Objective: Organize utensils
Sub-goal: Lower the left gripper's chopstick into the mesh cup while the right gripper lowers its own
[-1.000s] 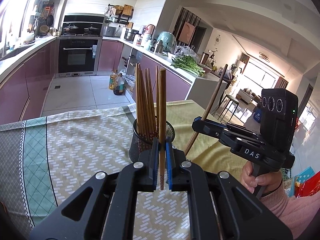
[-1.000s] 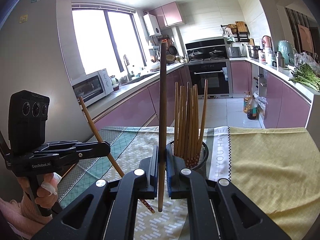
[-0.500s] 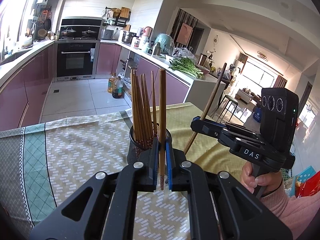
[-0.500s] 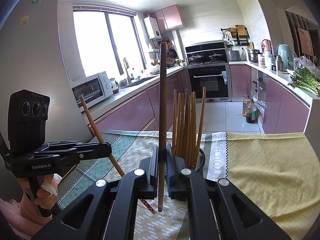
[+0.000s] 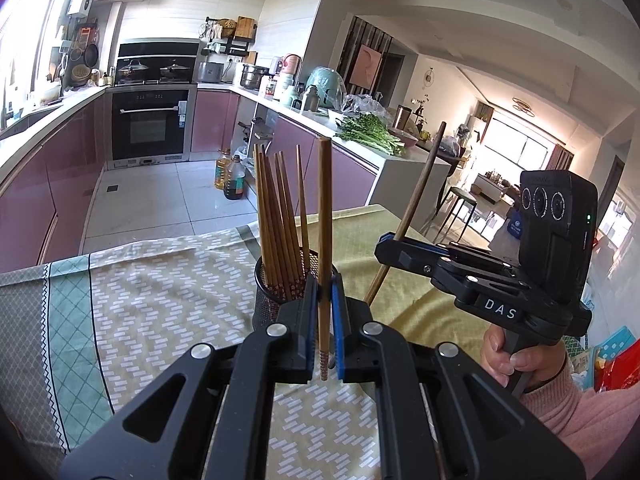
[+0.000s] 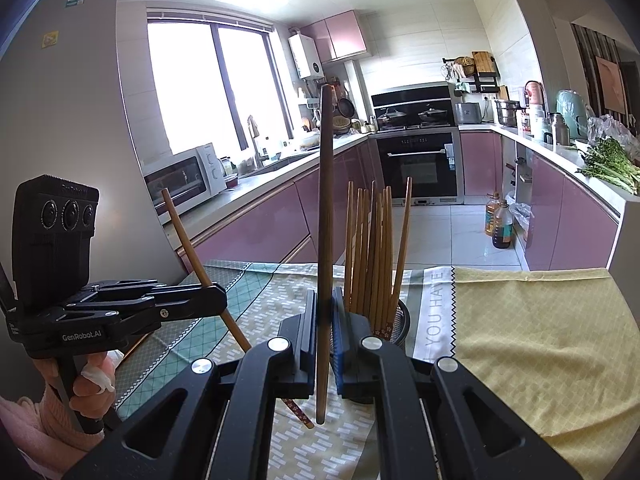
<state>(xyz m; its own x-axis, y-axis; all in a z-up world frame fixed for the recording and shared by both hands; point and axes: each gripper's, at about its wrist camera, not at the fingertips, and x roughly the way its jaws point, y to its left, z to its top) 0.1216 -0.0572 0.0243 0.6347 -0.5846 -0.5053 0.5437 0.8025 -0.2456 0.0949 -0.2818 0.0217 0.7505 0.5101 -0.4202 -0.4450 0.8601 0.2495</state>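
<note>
Left wrist view: both grippers clamp one brown wooden chopstick [image 5: 325, 216] each, next needing lowering into the near black mesh holder [image 5: 267, 300].

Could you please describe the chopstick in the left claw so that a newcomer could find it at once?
Start at the patterned green and yellow tablecloth and find the black wire-mesh holder filled with brown wooden chopsticks. Just in front of it, one brown wooden chopstick is pinched upright in the left claw. Unlike the bundle, it stands alone, outside the holder.
</note>
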